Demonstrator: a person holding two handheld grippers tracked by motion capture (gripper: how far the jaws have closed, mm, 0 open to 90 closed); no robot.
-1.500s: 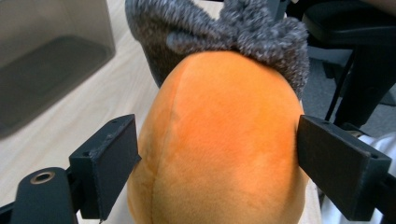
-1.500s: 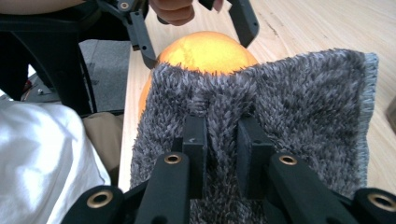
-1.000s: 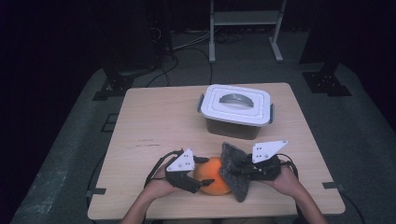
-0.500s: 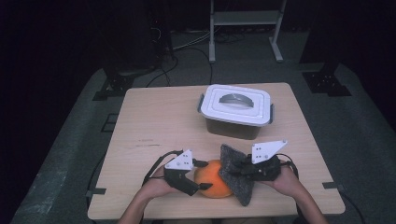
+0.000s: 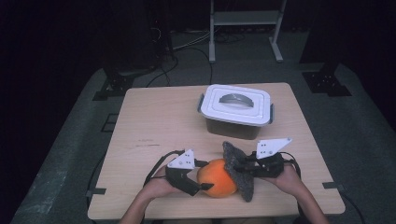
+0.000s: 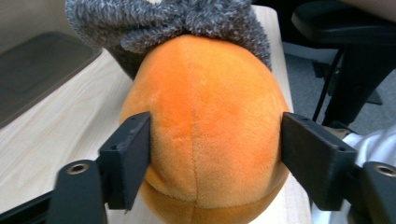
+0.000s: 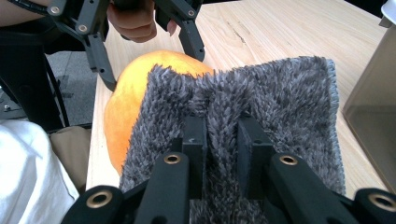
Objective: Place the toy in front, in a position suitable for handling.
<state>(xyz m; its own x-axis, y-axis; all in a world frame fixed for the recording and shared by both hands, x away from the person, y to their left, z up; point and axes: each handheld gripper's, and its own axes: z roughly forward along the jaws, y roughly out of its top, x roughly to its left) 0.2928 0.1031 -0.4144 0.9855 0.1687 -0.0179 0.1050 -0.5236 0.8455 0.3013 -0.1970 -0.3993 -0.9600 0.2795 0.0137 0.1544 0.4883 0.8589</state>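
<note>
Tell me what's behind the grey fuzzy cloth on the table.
The orange plush ball sits behind the grey cloth, pressed against it. The cloth hides part of the ball, so its covered side cannot be seen.

An orange plush ball (image 5: 216,178), a speckled grey fluffy cloth (image 5: 238,170), black tongs (image 6: 215,154).

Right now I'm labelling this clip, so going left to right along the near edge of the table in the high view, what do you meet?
left gripper → orange plush ball, between its jaws → grey fluffy cloth, against the ball → right gripper, pinching the cloth.
</note>
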